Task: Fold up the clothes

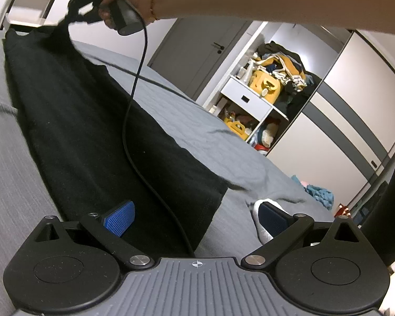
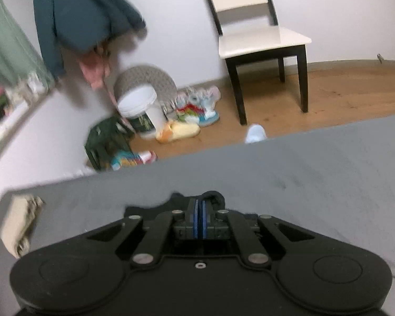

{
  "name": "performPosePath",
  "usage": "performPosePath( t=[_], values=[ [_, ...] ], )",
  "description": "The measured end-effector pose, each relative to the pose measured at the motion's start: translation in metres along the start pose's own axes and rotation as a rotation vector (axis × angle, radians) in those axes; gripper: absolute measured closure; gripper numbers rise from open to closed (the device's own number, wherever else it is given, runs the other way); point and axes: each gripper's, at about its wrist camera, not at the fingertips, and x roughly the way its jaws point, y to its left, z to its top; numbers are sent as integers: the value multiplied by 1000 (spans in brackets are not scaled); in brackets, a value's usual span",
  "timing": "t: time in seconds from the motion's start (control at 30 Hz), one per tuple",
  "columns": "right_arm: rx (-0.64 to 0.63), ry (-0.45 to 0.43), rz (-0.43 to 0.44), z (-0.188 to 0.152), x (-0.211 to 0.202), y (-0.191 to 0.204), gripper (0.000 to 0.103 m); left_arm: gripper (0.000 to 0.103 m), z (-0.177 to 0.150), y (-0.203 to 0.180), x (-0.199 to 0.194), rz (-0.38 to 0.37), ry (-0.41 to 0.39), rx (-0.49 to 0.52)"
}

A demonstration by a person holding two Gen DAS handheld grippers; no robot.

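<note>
A long black garment [image 1: 92,131] lies stretched along the grey bed [image 1: 197,121]. My left gripper [image 1: 196,218] is open just above its near hem, with the left blue pad [image 1: 119,218] over the cloth and the right pad [image 1: 272,217] over the sheet. At the far end a hand holds my right gripper [image 1: 69,22], which is shut on the garment's far edge and lifts it slightly. In the right wrist view the right gripper [image 2: 200,210] has its blue pads pressed together on a bunch of black garment [image 2: 216,197].
A black cable [image 1: 134,100] hangs from the right gripper across the garment. A beige cloth [image 2: 21,223] lies at the bed's left corner. Beyond the bed edge stand a chair [image 2: 260,39], a white bucket [image 2: 142,108], shoes and open wardrobe shelves [image 1: 263,92].
</note>
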Motion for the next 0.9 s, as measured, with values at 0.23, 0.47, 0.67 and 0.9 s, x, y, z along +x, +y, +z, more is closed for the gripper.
performPosePath(
  t=[0.23,0.47,0.67,0.9],
  values=[
    [60,47,-99,-9,32,-21,97,3,-1,-1,-2,-2,2,3],
    [179,80,13,-7,27,-33,45,3,1,-1,0,-5,3,8],
    [159,82,27,-9,-12,-43,38,3,1,-4,-1,3,9,7],
    [-254,241,137,-66,-50,24,59,3,2,-11,-1,33,49,41]
  ],
)
